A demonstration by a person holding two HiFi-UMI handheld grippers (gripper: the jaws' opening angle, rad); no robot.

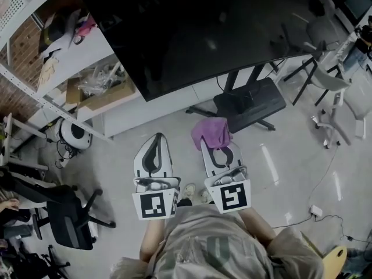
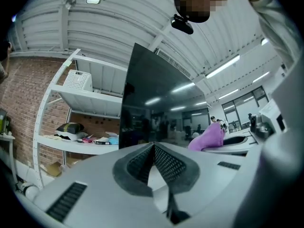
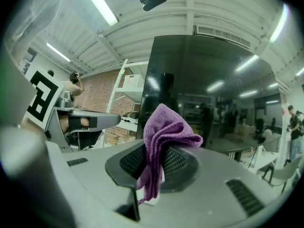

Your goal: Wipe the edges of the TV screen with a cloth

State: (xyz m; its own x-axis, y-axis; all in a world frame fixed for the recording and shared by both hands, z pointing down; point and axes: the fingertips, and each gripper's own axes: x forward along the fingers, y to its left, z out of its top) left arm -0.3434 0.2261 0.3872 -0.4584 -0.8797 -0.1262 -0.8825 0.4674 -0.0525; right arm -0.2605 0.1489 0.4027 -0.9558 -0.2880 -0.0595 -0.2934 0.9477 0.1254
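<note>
while right gripper (image 1: 218, 149) clamps the purple cloth (image 1: 211, 131), left gripper (image 1: 153, 146) is closed, empty.
cardboard box (image 1: 107, 96) holds crumpled plastic; cloth bunched, poking at the tv screen (image 1: 192, 34).

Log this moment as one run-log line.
left gripper: jaws shut, empty | right gripper: jaws shut on purple cloth | TV screen: ahead, cloth apart from it | wipe: not begun

Head view looks steeply down on left tool (image 1: 156, 139) and right tool (image 1: 215, 147). Their cameras tilt upward along the jaws. All share the TV screen (image 1: 192, 34) ahead.
</note>
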